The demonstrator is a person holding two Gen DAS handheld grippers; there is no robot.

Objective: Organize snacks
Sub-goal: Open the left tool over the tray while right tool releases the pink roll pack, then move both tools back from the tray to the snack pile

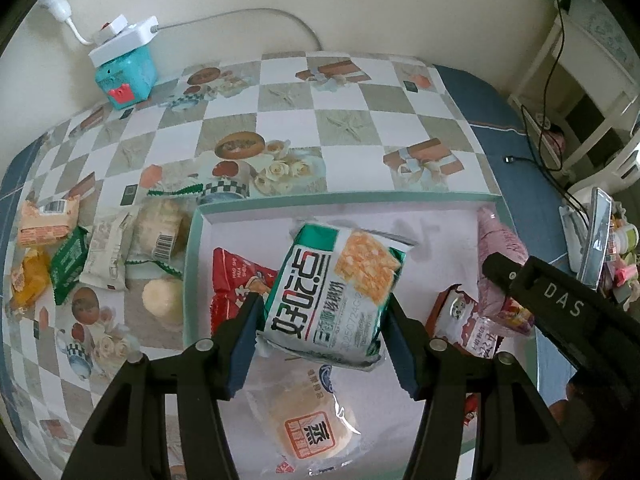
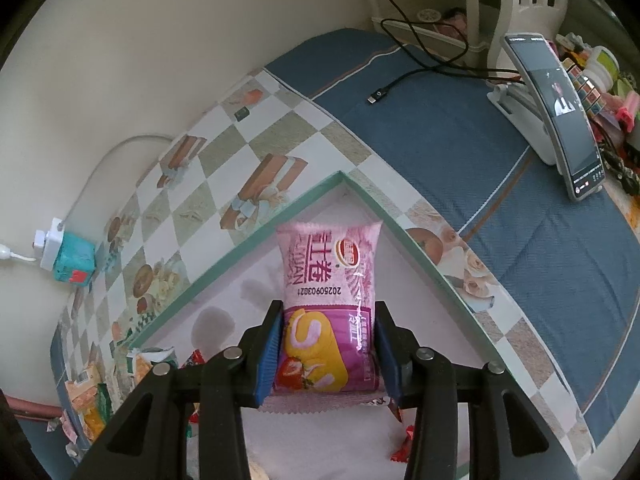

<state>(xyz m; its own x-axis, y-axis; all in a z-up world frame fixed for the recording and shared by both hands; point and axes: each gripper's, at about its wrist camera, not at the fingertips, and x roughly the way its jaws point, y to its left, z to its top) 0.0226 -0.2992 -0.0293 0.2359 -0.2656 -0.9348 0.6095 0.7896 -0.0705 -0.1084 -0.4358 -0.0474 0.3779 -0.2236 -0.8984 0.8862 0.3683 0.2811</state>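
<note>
A shallow tray with a green rim (image 1: 192,260) lies on the checkered tablecloth. My left gripper (image 1: 324,312) is shut on a green-and-white cracker pack (image 1: 336,280), held tilted above the tray. Under it in the tray lie a red pack (image 1: 236,276), a round cake in clear wrap (image 1: 308,420) and a red-and-white pack (image 1: 464,320). My right gripper (image 2: 329,308) grips the lower half of a pink strawberry roll pack (image 2: 328,272), which points into the tray's far corner (image 2: 340,176). In the left wrist view the pink pack (image 1: 500,248) shows at the tray's right side.
Several loose snacks (image 1: 68,256) lie on the cloth left of the tray, among them a pale round cake (image 1: 162,300). A teal box with a power strip (image 1: 124,76) stands at the wall. A phone on a stand (image 2: 560,112) and a cable (image 2: 400,84) are on the blue cloth to the right.
</note>
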